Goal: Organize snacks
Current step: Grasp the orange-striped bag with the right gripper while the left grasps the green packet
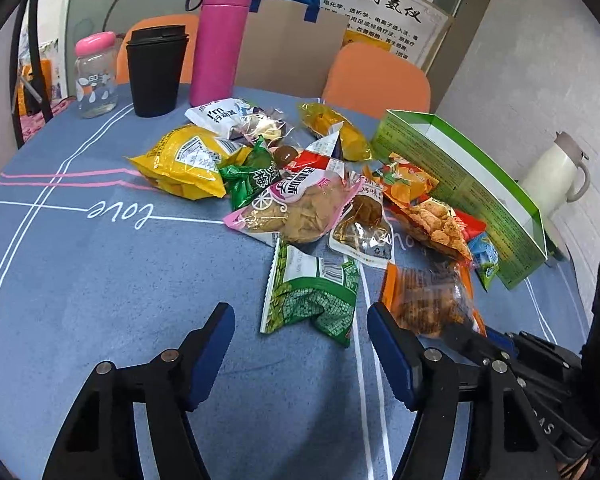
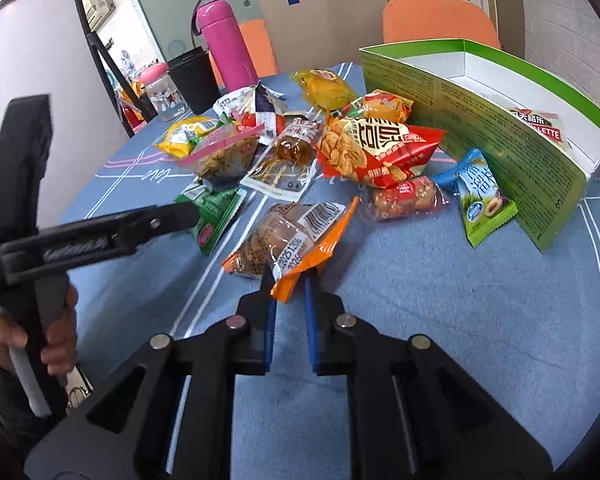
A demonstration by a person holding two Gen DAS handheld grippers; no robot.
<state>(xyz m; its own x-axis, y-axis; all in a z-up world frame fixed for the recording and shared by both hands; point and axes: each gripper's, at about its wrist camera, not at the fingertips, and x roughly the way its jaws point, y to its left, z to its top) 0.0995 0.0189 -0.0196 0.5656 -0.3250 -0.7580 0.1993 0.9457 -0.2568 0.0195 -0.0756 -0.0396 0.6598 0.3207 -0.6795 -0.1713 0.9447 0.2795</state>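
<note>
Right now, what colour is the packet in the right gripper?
Orange with a clear window, on the packet in the right gripper; right wrist view shows it best.

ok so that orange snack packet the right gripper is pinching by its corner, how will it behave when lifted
The orange packet is crinkled film, so it will likely sag from the right gripper. Probably light: small, puffy, loose pieces inside. The glossy corner seal could slip.

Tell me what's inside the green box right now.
The green box holds one red-and-white snack packet against its far wall. The near wall hides most of the floor, so anything lower is unseen.
</note>
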